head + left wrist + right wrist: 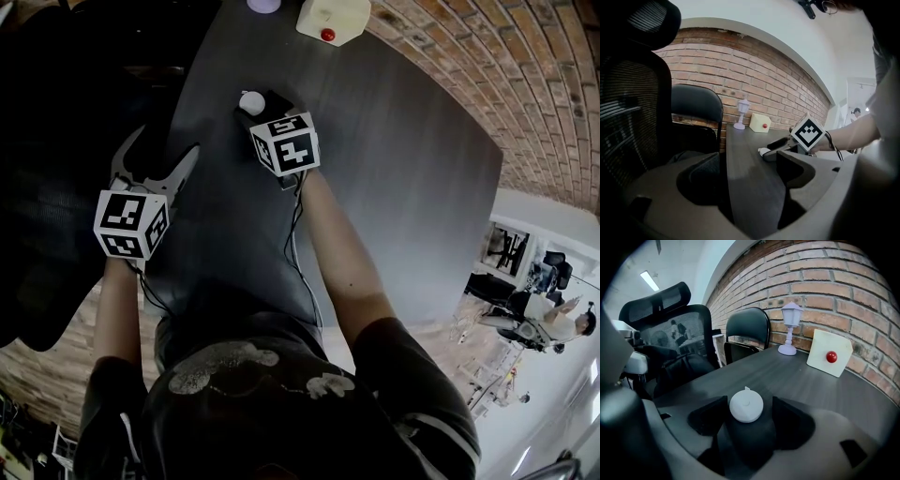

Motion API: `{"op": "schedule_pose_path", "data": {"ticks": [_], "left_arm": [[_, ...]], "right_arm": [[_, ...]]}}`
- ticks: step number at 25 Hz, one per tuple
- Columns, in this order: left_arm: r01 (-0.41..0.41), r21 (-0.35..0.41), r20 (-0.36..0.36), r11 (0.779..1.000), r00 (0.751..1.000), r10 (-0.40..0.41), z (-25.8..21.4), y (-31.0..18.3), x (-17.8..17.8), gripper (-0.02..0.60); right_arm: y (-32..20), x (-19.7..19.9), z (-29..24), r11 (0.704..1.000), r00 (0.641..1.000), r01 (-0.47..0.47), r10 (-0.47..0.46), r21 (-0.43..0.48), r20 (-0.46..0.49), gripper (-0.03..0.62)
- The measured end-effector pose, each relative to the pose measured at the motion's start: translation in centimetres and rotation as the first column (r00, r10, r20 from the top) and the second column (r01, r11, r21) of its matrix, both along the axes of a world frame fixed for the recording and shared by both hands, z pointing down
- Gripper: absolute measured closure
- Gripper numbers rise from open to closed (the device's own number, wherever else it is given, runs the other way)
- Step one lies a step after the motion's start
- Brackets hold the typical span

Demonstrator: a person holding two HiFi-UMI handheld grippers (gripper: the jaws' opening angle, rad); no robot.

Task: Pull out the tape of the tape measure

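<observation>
Right claw astride tape measure

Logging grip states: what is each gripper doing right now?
Left gripper: open, empty.
Right gripper: open, jaws either side of the white tape measure.

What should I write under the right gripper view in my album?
White round tape measure on a dark table, between the open jaws of the right gripper, tape not yet out.

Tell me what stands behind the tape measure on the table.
Beyond the white tape measure, a small lamp and a cream box with a red button stand by the brick wall. The table right behind the disc is hidden.
</observation>
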State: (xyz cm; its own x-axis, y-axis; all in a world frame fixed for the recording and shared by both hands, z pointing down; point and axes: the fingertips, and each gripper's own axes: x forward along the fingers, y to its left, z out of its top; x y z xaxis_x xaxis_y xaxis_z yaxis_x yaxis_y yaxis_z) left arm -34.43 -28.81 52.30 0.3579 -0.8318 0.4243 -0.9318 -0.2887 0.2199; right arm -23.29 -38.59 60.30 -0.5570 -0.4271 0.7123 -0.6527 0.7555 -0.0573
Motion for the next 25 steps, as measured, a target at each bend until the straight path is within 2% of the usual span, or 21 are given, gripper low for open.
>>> {"op": "schedule_pose_path", "data": {"ticks": [10,13,25], "left_arm": [[0.008,-0.019,-0.012,1.000,1.000,-0.009,0.7,0.1,-0.2,0.207],[0.010,-0.029,-0.017,1.000,1.000,-0.011,0.9,0.2,-0.2,0.206],[0.000,-0.032,-0.031,0.999,1.000,-0.001,0.4,0.8,0.1,0.206]], "right_arm": [[0.2,-0.3,0.1,0.999,1.000,0.018,-0.018,0.041,-0.006,0.303],[0.4,-0.7,0.1,0.998,0.999,0.047,-0.047,0.033,-0.013,0.356],[1.9,-0.2,-0.2,0.997,0.996,0.070,-0.071,-0.017,-0.052,0.359]]}}
